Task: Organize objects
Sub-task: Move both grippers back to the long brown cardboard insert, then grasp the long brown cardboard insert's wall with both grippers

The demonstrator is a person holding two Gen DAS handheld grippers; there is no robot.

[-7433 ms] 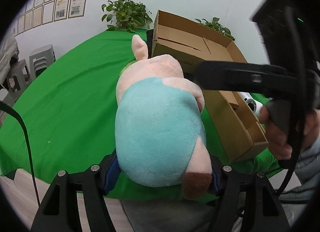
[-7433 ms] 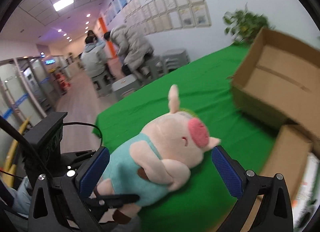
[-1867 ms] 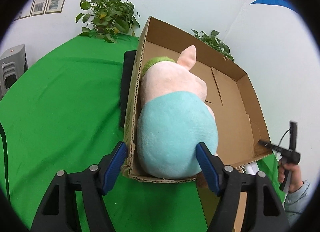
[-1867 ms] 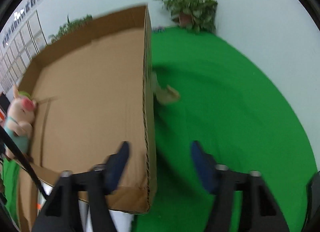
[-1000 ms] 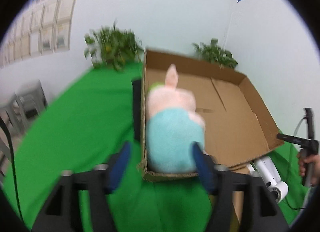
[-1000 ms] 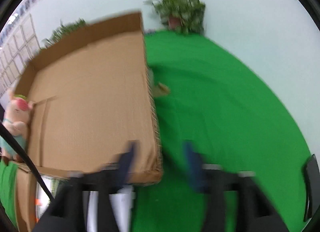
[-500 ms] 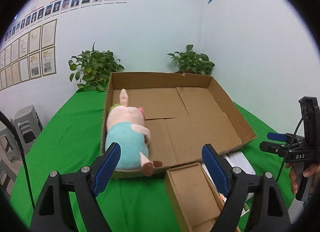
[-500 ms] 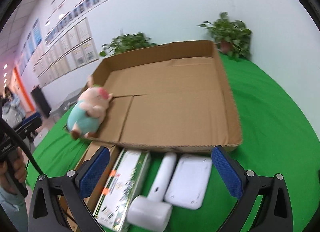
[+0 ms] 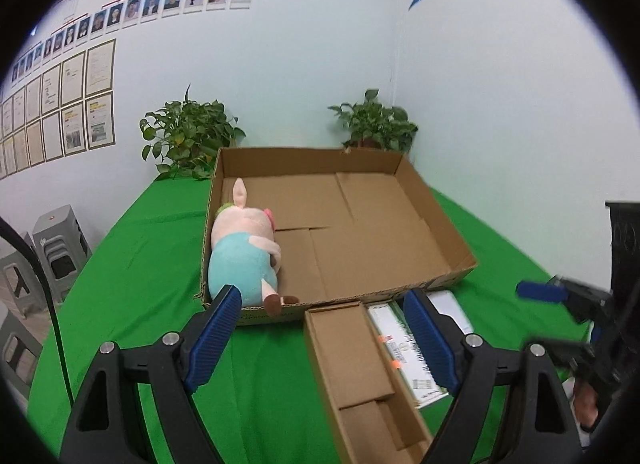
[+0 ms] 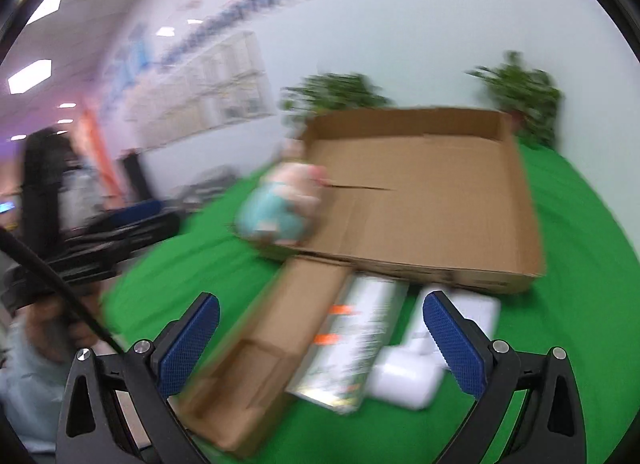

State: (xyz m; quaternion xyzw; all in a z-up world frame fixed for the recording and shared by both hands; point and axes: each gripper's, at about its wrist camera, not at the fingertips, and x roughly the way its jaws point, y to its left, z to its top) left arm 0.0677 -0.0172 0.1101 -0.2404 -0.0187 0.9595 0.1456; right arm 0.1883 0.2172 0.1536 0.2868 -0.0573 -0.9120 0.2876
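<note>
The plush pig (image 9: 244,252), pink with a light blue body, lies inside the large cardboard box (image 9: 436,220), against its left wall near the front corner, head toward the back wall and feet by the front rim; in the blurred right wrist view it shows at about ten o'clock from the middle of the picture, in the box's left front corner (image 10: 280,204). The box sits open on the green desk (image 9: 140,264). Just in front of its front wall lie a narrow open carton (image 9: 352,364), a white and green printed package (image 9: 400,344) beside it at three o'clock, and further right white items (image 10: 460,328) whose shape the blur hides. The left hand-held gripper (image 9: 320,336) has its blue pads spread wide with nothing between them, touching nothing, above the desk and the near end of the narrow carton. The right hand-held gripper (image 10: 320,340) has just been opening its jaws and stands at full spread, empty, over the package and the white items. Two potted plants (image 9: 188,140) stand behind the box at about eleven and one o'clock, against a pale wall hung with framed sheets (image 9: 72,116).
</note>
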